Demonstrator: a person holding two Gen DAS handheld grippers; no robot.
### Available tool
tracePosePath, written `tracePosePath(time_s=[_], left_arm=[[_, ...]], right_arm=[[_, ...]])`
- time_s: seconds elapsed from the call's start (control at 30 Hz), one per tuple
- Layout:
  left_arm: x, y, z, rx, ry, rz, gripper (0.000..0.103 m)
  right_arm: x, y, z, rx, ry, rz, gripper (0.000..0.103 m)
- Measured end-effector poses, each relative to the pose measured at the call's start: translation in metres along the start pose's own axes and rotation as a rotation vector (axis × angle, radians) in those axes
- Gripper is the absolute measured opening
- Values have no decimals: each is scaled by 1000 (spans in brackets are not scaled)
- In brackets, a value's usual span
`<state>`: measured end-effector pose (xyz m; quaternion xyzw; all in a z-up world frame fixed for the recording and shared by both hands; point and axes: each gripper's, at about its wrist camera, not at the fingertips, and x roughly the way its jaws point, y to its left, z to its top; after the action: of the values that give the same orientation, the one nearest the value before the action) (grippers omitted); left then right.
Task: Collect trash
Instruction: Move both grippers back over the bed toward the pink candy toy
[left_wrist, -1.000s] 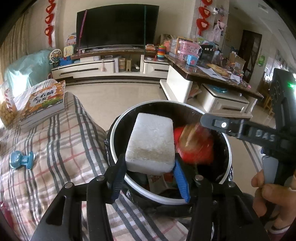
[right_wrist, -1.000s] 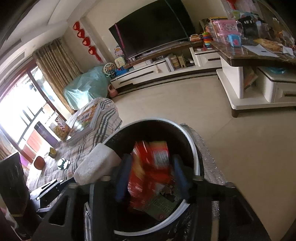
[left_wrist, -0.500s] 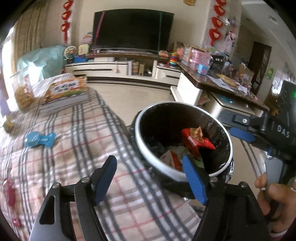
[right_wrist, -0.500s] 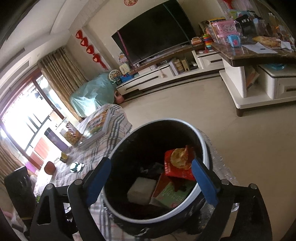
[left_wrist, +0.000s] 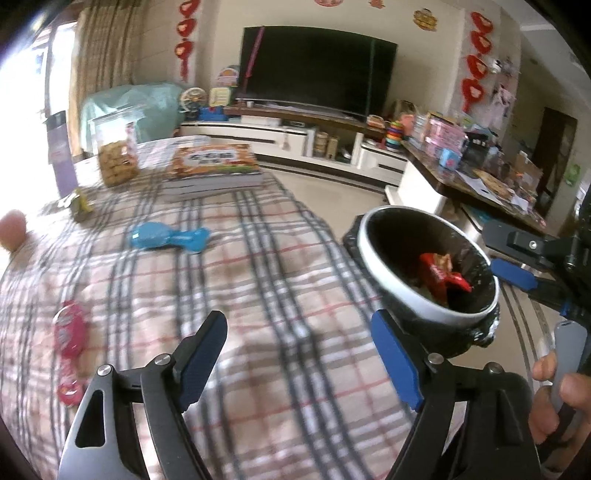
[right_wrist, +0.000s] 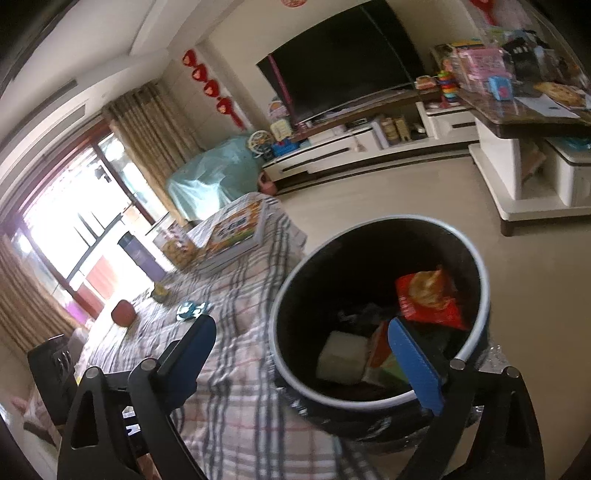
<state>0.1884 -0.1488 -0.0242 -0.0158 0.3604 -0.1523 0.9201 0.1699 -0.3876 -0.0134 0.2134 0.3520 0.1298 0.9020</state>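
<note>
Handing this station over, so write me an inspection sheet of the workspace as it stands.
Surface: plaid cloth, rumpled, covers the table.
Job's things: trash bin beside the table holds a red snack wrapper and a white block; blue wrapper and pink wrapper lie on the cloth.
Clutter: book, snack jar.
Grippers: left gripper and right gripper both opening, nothing between the jaws.
Cables: nothing seen.
Surroundings: television, low cabinet, crowded side table.
</note>
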Motion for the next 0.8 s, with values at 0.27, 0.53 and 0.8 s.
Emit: tracePosePath(time_s=[0.27, 0.53, 0.8], left_arm=[[-19, 30, -12, -50, -7, 58, 82], [-32, 53, -21, -102, -11, 109, 82], [-40, 82, -34, -160, 7, 157, 82]], right_arm=[[6, 37, -14, -73, 12, 58, 97], [20, 72, -29, -161, 43, 98, 97], [45, 100, -45, -226, 111, 137, 97]])
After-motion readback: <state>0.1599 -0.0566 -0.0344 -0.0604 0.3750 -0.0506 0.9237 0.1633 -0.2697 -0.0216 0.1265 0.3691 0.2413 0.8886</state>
